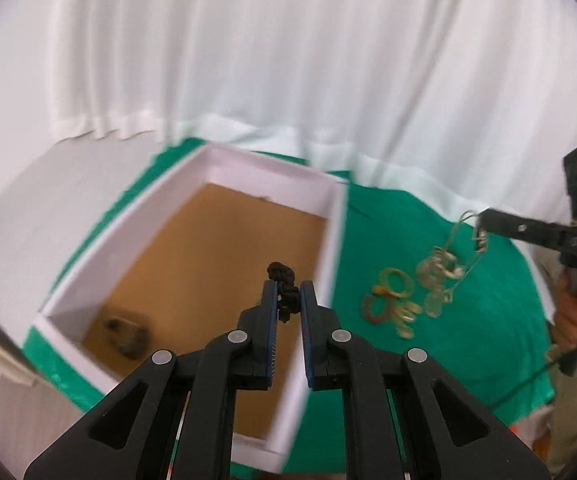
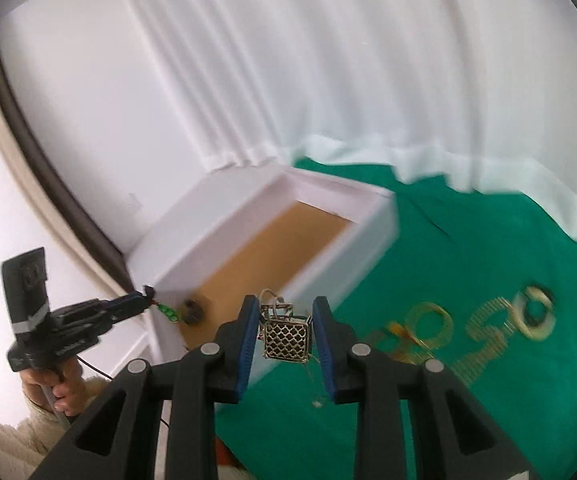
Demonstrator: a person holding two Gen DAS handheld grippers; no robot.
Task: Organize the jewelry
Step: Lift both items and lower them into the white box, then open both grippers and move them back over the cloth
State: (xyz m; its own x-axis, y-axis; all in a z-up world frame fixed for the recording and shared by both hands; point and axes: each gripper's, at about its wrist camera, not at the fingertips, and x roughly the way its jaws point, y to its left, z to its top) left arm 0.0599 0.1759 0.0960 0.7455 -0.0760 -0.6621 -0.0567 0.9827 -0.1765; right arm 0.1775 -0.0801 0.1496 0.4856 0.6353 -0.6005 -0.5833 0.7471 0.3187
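A white box (image 1: pixel 272 172) with a brown floor sits on a green cloth (image 1: pixel 468 340). My left gripper (image 1: pixel 288 294) is shut on a dark beaded piece (image 1: pixel 284 280) and holds it above the box's right side; in the right wrist view (image 2: pixel 148 300) a green bead chain (image 2: pixel 167 312) hangs from it. A dark piece of jewelry (image 1: pixel 126 330) lies in the box's near corner. My right gripper (image 2: pixel 286 320) is shut on a gold lattice earring (image 2: pixel 287 339) with wires, held above the cloth beside the box (image 2: pixel 328 196); it also shows in the left wrist view (image 1: pixel 482 226).
Gold bangles and rings (image 1: pixel 396 300) lie in a pile on the cloth right of the box, also seen blurred in the right wrist view (image 2: pixel 488 328). A white curtain (image 1: pixel 288 60) hangs behind the table. A white wall is to the left.
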